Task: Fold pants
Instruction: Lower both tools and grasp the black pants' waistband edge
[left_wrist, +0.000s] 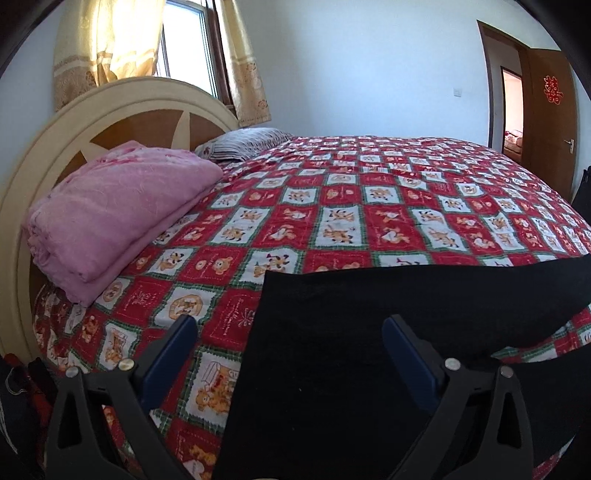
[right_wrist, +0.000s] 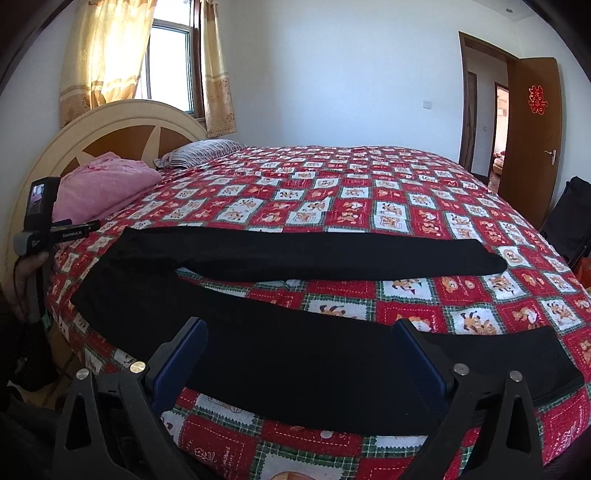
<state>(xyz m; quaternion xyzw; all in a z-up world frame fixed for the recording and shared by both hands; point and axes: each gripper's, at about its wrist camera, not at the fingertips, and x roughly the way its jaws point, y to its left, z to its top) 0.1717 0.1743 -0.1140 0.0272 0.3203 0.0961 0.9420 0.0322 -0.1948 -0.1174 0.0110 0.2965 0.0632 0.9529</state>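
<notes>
Black pants (right_wrist: 280, 354) lie flat on the red patchwork bedspread (right_wrist: 369, 206), waist to the left, the two legs spread apart toward the right. My right gripper (right_wrist: 301, 332) hangs open over the near leg, its blue pads (right_wrist: 177, 365) wide apart with nothing pinched between them. In the left wrist view the waist end of the pants (left_wrist: 369, 350) fills the lower right. My left gripper (left_wrist: 290, 332) is open above its left edge, one finger over the bedspread (left_wrist: 332, 206) and one over the cloth. The right wrist view shows the left gripper (right_wrist: 83, 226) held in a hand beside the waist.
A folded pink blanket (left_wrist: 118, 206) and a striped pillow (left_wrist: 243, 142) lie by the cream headboard (left_wrist: 44, 155). A curtained window is behind it. A brown door (right_wrist: 532, 129) stands open at the far right, with a black chair (right_wrist: 569, 221) by the bed's right edge.
</notes>
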